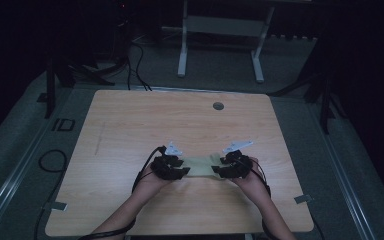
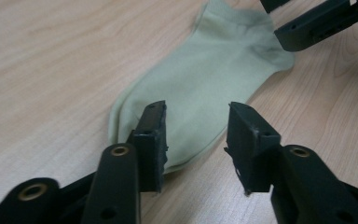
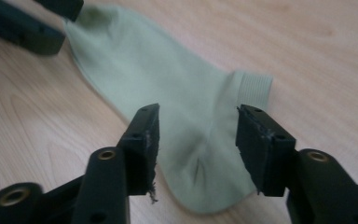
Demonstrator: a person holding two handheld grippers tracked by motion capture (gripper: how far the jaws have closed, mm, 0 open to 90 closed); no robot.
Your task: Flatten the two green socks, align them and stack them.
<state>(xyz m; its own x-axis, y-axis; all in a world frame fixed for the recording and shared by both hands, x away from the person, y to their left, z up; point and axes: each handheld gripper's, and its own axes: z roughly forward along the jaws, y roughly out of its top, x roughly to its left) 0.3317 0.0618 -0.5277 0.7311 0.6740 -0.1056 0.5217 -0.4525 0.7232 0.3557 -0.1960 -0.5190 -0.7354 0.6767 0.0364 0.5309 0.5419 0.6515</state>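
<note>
Where wooden table (image 1: 130, 125) spreads bare: pale green sock (image 1: 200, 166) flat on near middle. Left gripper (image 2: 196, 133) gaping over toe end, right gripper (image 3: 196, 140) gaping over heel and cuff; sock between jaws, ungripped.

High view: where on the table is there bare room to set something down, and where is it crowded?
Bare wood runs from the sock back to the grommet hole and out to both side edges of the table. It is crowded near the front centre, where the left gripper and right gripper, both open, flank the sock's ends.
</note>
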